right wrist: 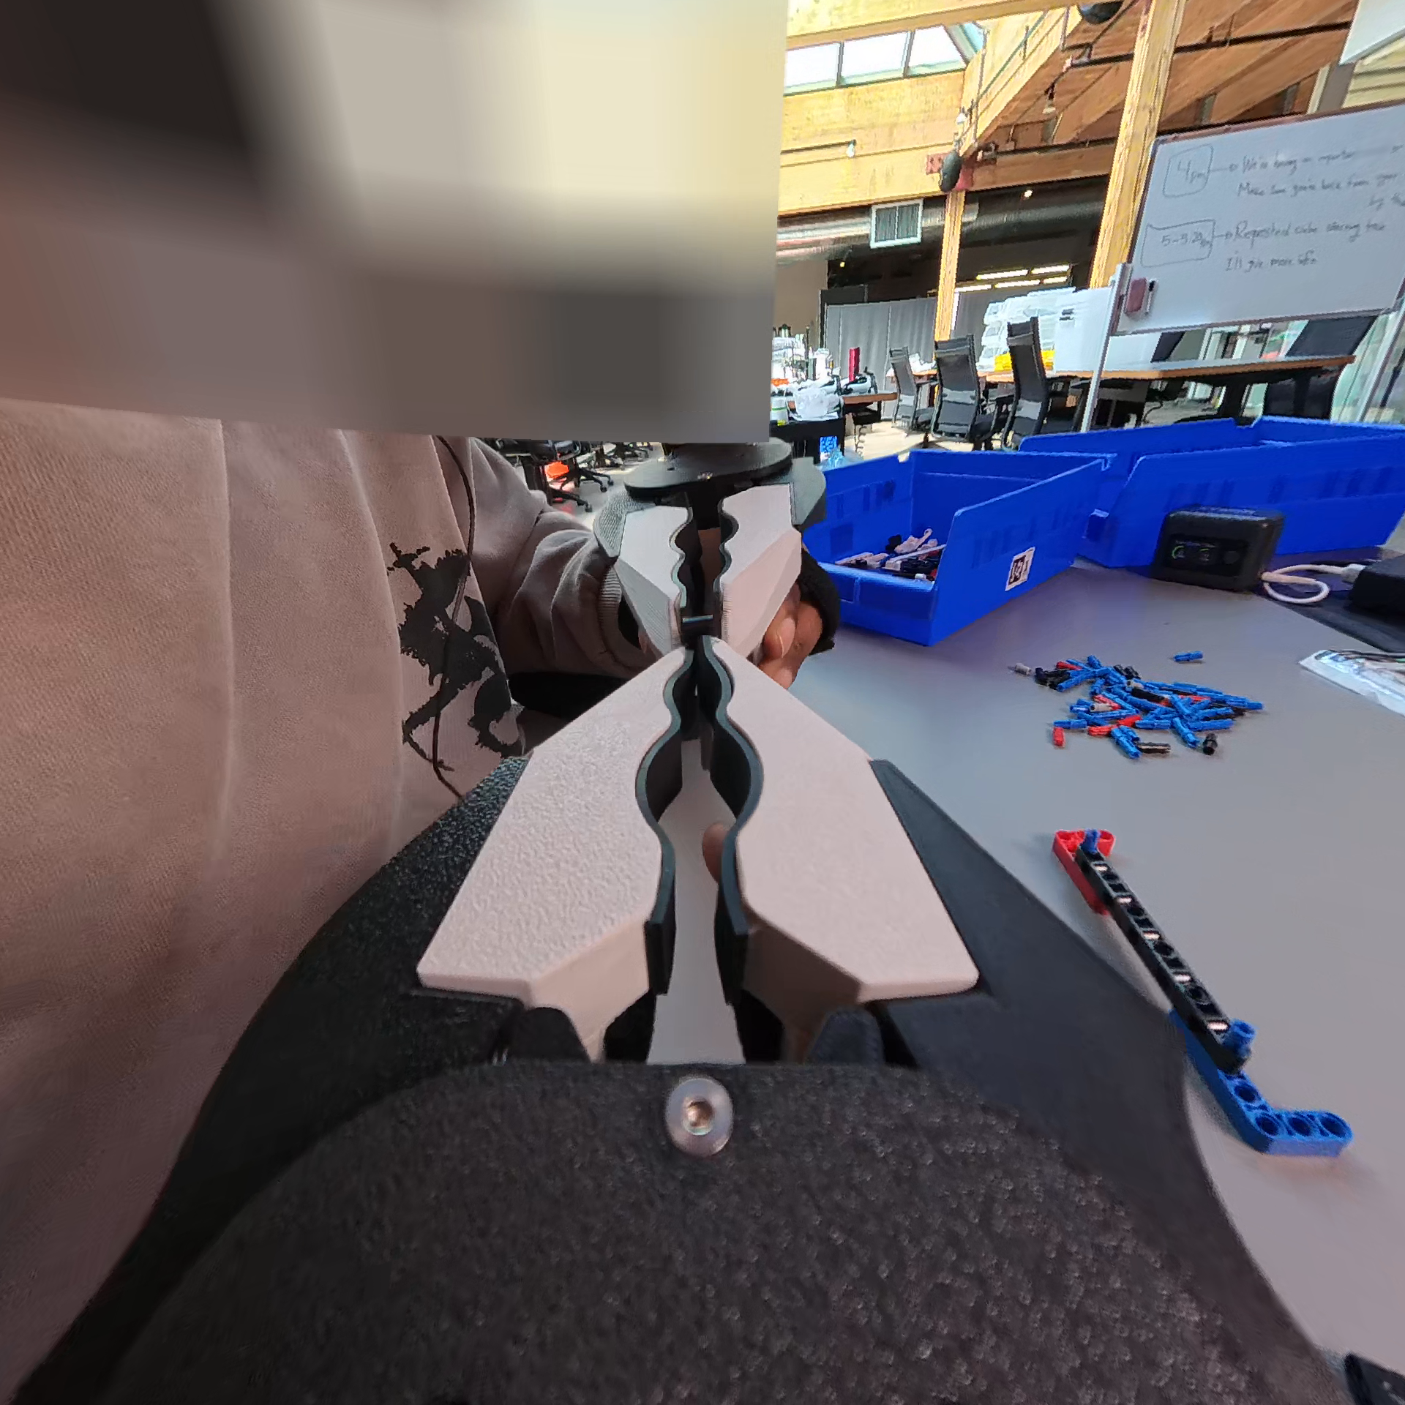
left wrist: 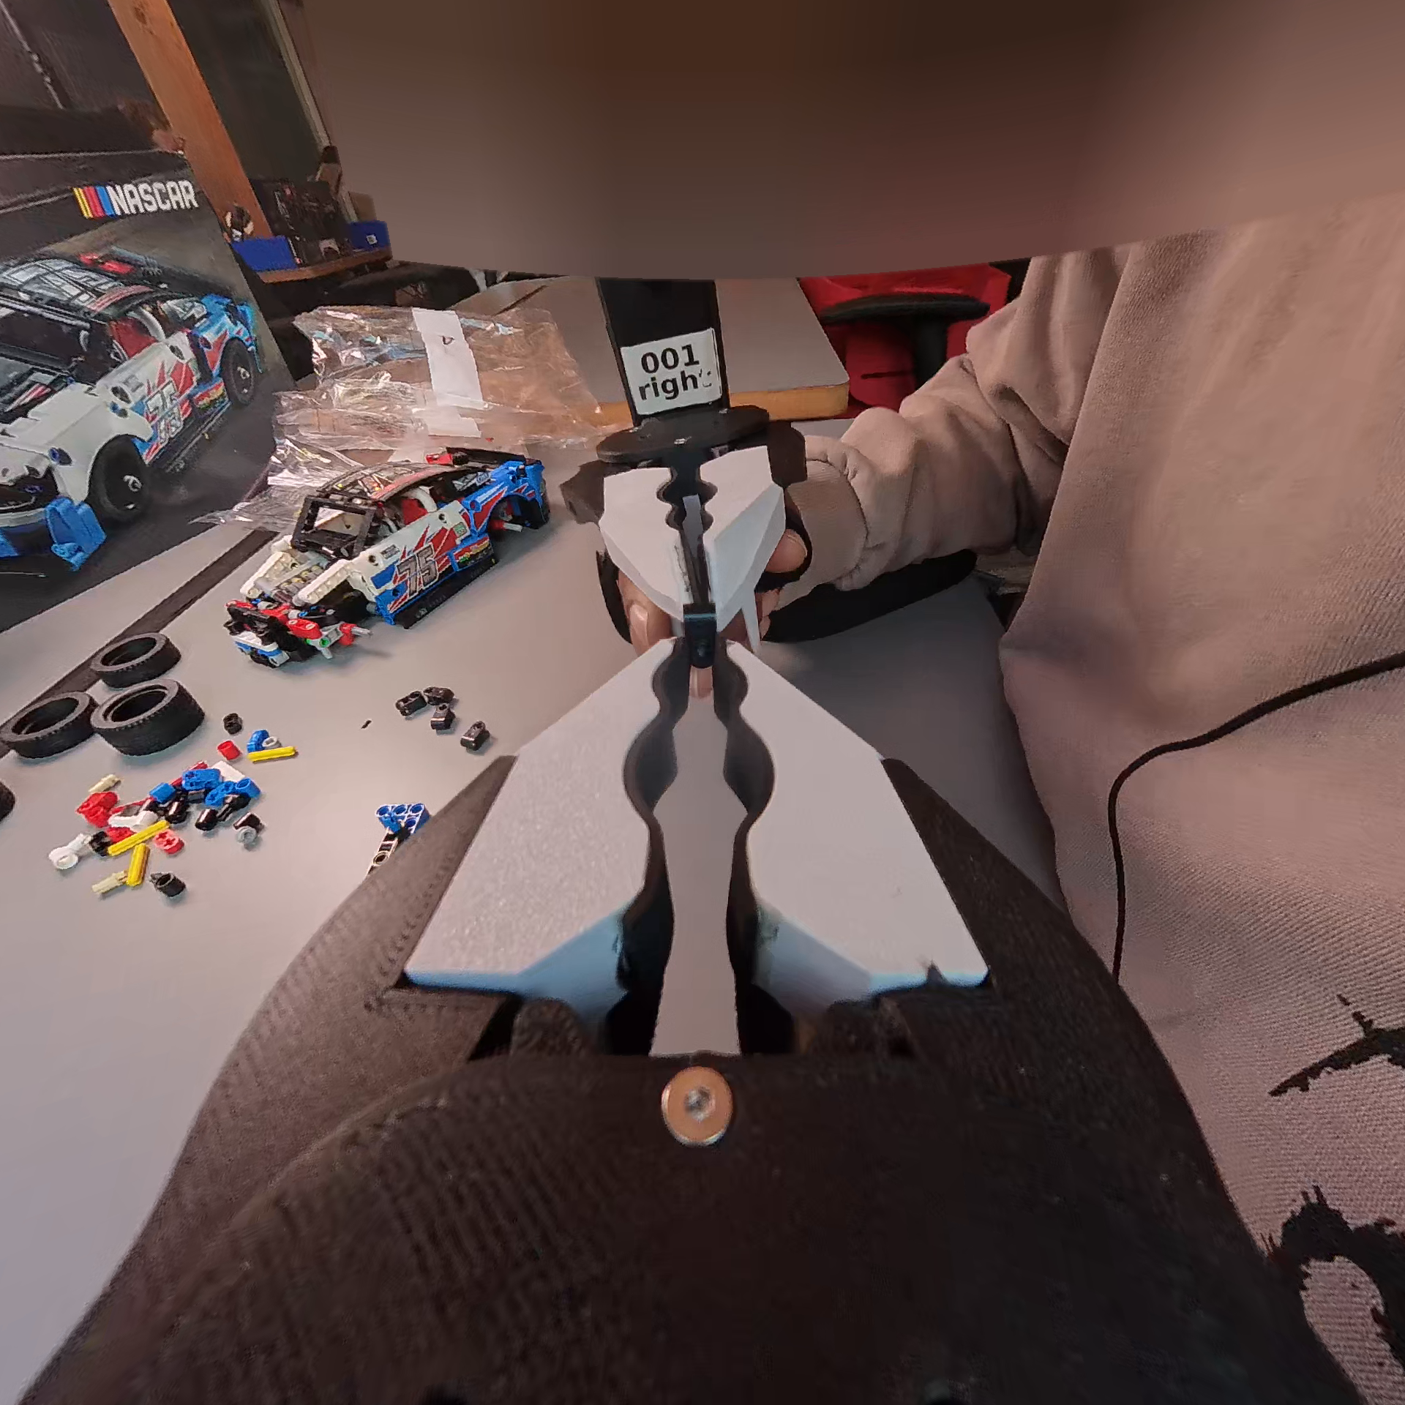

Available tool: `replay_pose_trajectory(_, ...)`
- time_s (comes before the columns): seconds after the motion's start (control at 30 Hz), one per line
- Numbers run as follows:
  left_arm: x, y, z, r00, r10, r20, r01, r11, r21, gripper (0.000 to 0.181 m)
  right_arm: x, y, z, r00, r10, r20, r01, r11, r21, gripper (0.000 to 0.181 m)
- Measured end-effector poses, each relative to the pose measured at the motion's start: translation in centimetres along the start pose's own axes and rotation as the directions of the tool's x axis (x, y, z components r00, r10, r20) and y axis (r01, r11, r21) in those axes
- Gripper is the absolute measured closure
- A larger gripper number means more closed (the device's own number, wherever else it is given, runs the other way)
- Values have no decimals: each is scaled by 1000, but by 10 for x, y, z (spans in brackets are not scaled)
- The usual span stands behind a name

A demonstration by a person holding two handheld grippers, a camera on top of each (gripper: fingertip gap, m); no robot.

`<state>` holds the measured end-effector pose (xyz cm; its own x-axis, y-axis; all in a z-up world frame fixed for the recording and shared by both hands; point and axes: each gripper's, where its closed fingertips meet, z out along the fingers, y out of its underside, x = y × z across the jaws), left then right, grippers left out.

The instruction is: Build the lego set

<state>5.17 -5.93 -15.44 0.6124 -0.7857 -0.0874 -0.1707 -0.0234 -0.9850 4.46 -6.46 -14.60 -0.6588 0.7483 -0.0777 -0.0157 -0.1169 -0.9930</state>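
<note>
Tip to tip above the bench (left wrist: 190, 1026): left gripper (left wrist: 698, 660) and right gripper (right wrist: 698, 646) both pinch one small black piece (left wrist: 698, 623), lego car (left wrist: 395, 551) off left.

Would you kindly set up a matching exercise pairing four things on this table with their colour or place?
Things:
1. tyres
2. car model
3. bin
4. long beam

Descriptions:
A. blue, holding a few parts
B. black, loose near the box picture
C. black, joined to a blue angled piece
D. white, blue and red, wheels missing

Pairs: 1-B, 2-D, 3-A, 4-C
</note>
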Motion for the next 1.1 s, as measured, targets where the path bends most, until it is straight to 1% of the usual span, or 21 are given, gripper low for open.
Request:
replay_pose_trajectory(0.07, -2, -4, -1, 1000, -10, 2, 10, 1000, 23, 176, 1, -12, -2, 1000, -26, 1, 25, 999, 40, 181)
replay_pose_trajectory(0.1, -4, -4, -2, 1000, -6, 10, 5, 1000, 31, 176, 1, -15, -4, 999, -31, 6, 31, 999, 36, 172)
replay_pose_trajectory(0.13, -5, -5, -3, 1000, -8, 14, 7, 999, 40, 176, 2, -15, -6, 999, -46, -2, 46, 999, 20, 167)
replay_pose_trajectory(0.23, -4, -7, -2, 1000, -20, 8, 19, 998, 54, 176, 5, -7, -10, 995, -88, -39, 87, 996, -33, 164)
replay_pose_trajectory(0.27, -3, -7, -2, 1000, -21, 5, 21, 998, 54, 176, 4, -4, -9, 995, -95, -38, 93, 995, -44, 165)
replay_pose_trajectory(0.37, -2, -8, 0, 999, -34, -4, 34, 998, 60, 176, 3, -2, -6, 993, -114, -42, 111, 992, -63, 178)
replay_pose_trajectory(0.53, -1, -10, 0, 998, -64, -12, 65, 995, 79, 176, 3, 1, -5, 988, -147, -51, 142, 986, -92, 178)
replay_pose_trajectory(0.6, -2, -11, -1, 997, -81, -16, 82, 993, 86, 176, 2, 1, -5, 987, -152, -53, 147, 985, -91, 175)
replay_pose_trajectory(0.67, -2, -10, 0, 996, -85, -19, 86, 993, 84, 176, 4, 0, -6, 985, -161, -62, 155, 984, -89, 178)
replay_pose_trajectory(0.87, -4, -10, -1, 993, -112, -21, 114, 989, 90, 176, 5, -1, -5, 982, -172, -75, 165, 982, -91, 178)
replay_pose_trajectory(1.1, -2, -2, 0, 999, -43, 10, 42, 999, 16, 176, 5, 6, -5, 991, -126, -52, 120, 986, -116, 179)
